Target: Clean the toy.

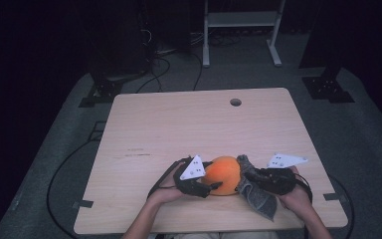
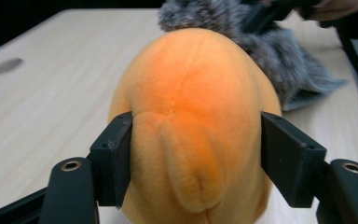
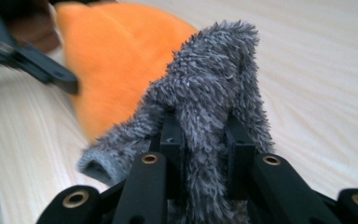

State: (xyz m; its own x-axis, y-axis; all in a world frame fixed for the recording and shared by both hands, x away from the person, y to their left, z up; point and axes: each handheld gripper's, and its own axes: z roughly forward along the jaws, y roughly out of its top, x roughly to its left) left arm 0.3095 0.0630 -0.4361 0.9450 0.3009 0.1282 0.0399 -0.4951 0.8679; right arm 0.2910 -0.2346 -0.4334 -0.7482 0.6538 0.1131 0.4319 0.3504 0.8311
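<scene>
Two grippers work an orange plush toy and a grey fuzzy cloth at the near edge of a wooden table.

Nearest, the person's forearms enter from the bottom of the high view, a gripper in each hand. The left gripper (image 1: 213, 187) has its jaws part open around the orange plush toy (image 1: 223, 175), one pad pressed against each side, as the left gripper view shows (image 2: 193, 140). To its right, the right gripper (image 1: 248, 175) has its jaws closed tight on a bunched fold of the grey fuzzy cloth (image 1: 259, 199), which stands up between them in the right gripper view (image 3: 209, 112). The toy sits near the front edge, about mid-width, with the cloth touching its right side and spreading toward the near right. Farther off, the table (image 1: 179, 124) lies bare up to a round hole (image 1: 235, 102) by its far edge.
</scene>
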